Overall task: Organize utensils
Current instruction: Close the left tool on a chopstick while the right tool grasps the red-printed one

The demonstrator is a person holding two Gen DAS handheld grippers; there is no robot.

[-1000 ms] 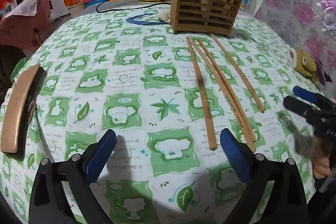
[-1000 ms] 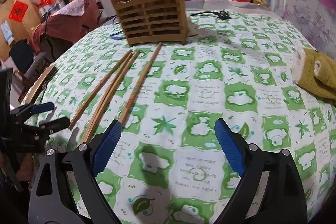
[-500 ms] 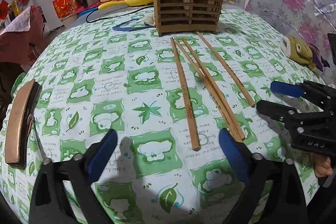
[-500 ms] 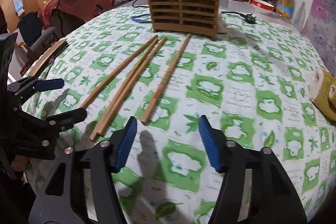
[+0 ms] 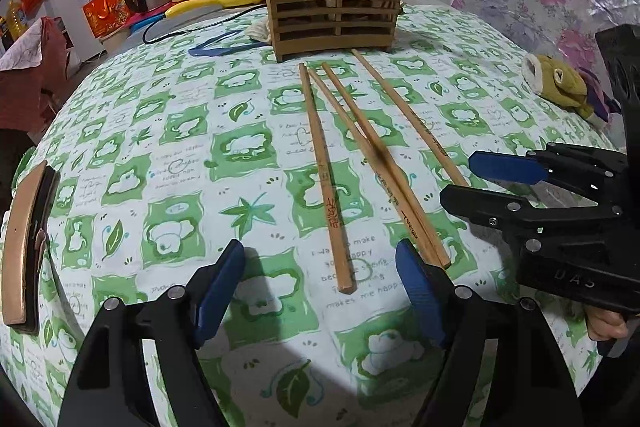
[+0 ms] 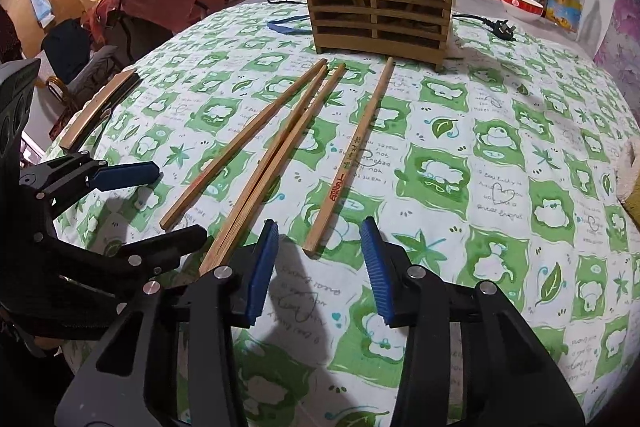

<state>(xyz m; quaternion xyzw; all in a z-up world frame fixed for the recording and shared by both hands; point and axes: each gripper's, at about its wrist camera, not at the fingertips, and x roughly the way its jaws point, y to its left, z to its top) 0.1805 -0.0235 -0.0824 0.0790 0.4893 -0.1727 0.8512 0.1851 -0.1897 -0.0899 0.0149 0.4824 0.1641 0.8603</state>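
Four wooden chopsticks are seen lying flat on the green-and-white tablecloth (image 5: 168, 131), fanned out from just in front of the slatted wooden utensil holder (image 5: 336, 7), which stands near the far edge of the table with several more chopsticks upright inside it. The leftmost chopstick (image 5: 326, 183) lies apart from the others, and its near end is framed between the blue pads of the left gripper (image 5: 320, 291), whose jaws are held wide apart with nothing between them. The middle pair (image 5: 376, 163) lies touching along most of its length. The rightmost chopstick (image 6: 352, 155) has its near end just ahead of the right gripper (image 6: 320, 267), which is likewise spread open and empty above the cloth. A stuffed toy (image 5: 558, 83) is seen near the right edge.
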